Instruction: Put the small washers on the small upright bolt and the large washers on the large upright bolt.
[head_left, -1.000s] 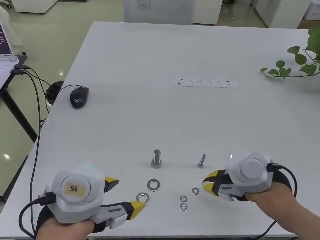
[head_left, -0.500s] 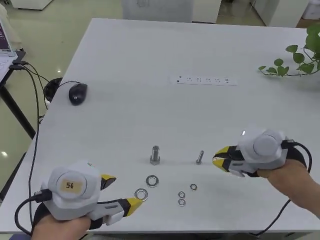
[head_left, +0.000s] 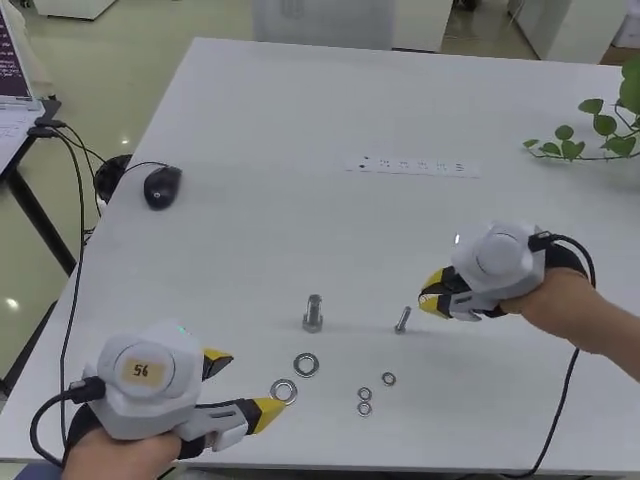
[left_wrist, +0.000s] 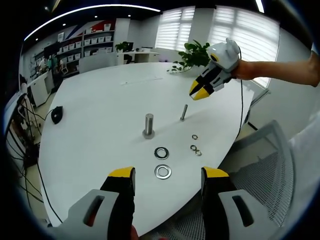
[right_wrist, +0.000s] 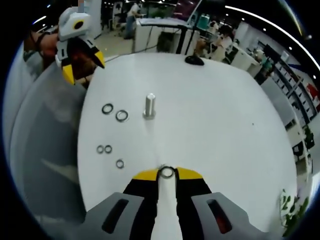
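The large bolt (head_left: 313, 313) and the small bolt (head_left: 402, 319) stand upright near the table's front. Two large washers (head_left: 306, 364) (head_left: 283, 390) lie flat in front of the large bolt. Three small washers (head_left: 388, 379) (head_left: 365, 394) (head_left: 364, 408) lie in front of the small bolt. My right gripper (head_left: 430, 295) hovers just right of the small bolt's top, shut on a small washer (right_wrist: 166, 172) pinched at its yellow tips. My left gripper (head_left: 245, 385) stands open and holds nothing, just left of the nearer large washer (left_wrist: 163, 172).
A black mouse (head_left: 162, 186) lies at the table's left edge, with cables (head_left: 70, 200) hanging beside it. A white power strip (head_left: 412, 166) sits mid-table and a plant (head_left: 600, 130) at the far right. The table's front edge runs close below the washers.
My right gripper has lifted away from the loose small washers and moved farther back, to beside the small bolt's top. The left gripper has stayed put.
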